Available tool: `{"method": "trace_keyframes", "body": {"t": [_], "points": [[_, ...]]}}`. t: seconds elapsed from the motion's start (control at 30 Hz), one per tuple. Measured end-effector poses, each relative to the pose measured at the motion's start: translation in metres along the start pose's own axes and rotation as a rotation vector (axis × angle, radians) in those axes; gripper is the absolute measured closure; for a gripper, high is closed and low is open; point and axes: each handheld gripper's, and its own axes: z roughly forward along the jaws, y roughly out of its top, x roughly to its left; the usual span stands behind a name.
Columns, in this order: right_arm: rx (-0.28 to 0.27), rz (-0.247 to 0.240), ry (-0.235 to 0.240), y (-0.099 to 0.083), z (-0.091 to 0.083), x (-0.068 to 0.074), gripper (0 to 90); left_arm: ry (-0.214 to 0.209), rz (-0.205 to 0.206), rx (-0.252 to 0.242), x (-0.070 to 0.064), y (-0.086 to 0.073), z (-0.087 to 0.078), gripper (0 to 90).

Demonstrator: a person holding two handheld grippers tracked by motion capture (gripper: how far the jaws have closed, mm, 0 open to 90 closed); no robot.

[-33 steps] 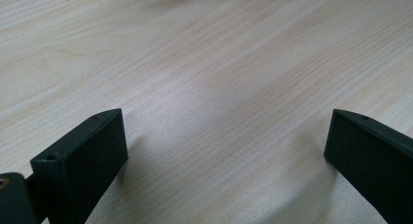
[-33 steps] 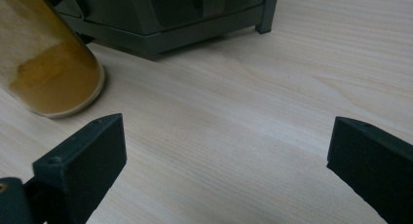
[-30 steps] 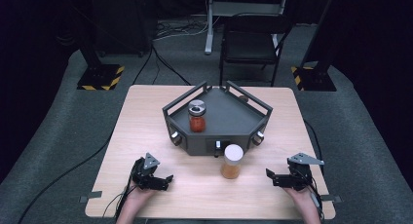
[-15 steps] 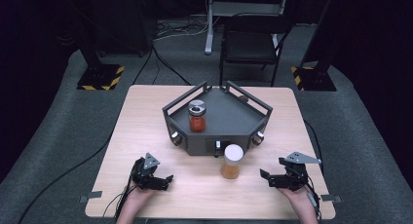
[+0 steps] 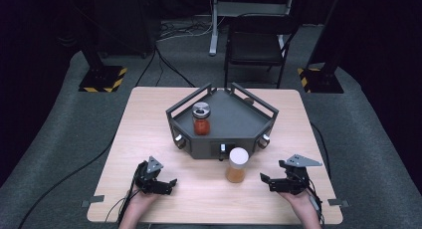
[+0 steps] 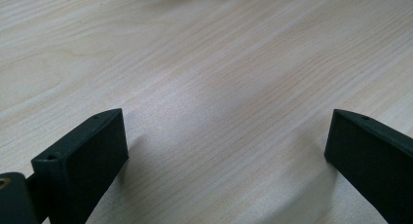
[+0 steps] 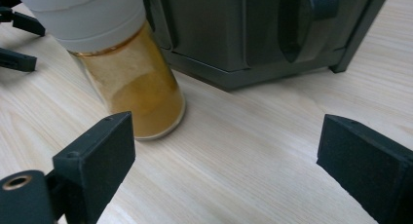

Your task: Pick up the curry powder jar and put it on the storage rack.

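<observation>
Right gripper view: amber jar (image 7: 131, 87) beside left finger (image 7: 95, 160) (untouched)

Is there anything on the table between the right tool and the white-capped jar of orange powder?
No. In the high view, only bare wood separates the right tool from the jar; the right gripper view shows the same open tabletop.

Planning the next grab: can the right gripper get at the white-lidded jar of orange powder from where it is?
Probably yes. The right gripper is open beside the jar, with bare table between them. The dark tray stands close behind the jar, so a side approach looks freest.
</observation>
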Motion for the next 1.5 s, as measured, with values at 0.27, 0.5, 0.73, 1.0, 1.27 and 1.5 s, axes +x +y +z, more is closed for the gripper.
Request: {"method": "trace_keyframes", "body": {"t": [0.27, 0.5, 0.73, 1.0, 1.27, 1.5], "points": [[-0.006, -0.021, 0.022, 0.007, 0.005, 0.004, 6.6, 0.000, 0.000, 0.000, 0.000, 0.000, 0.000, 1.7], [0.001, -0.030, 0.044, 0.011, 0.009, 0.006, 9.0, 0.000, 0.001, 0.001, 0.000, 0.000, 0.000, 1.7], [-0.006, -0.039, 0.058, 0.016, 0.012, 0.008, 9.3, 0.000, 0.001, 0.000, 0.000, 0.000, 0.000, 1.7], [-0.006, -0.062, 0.079, 0.025, 0.017, 0.012, 10.8, 0.000, 0.001, 0.000, 0.000, 0.000, 0.000, 1.7], [-0.001, -0.071, 0.092, 0.030, 0.025, 0.016, 12.3, 0.000, 0.001, 0.000, 0.000, 0.000, 0.000, 1.7], [0.010, -0.085, 0.083, 0.035, 0.031, 0.022, 12.3, 0.000, 0.001, 0.001, 0.000, 0.000, 0.000, 1.7]]}}
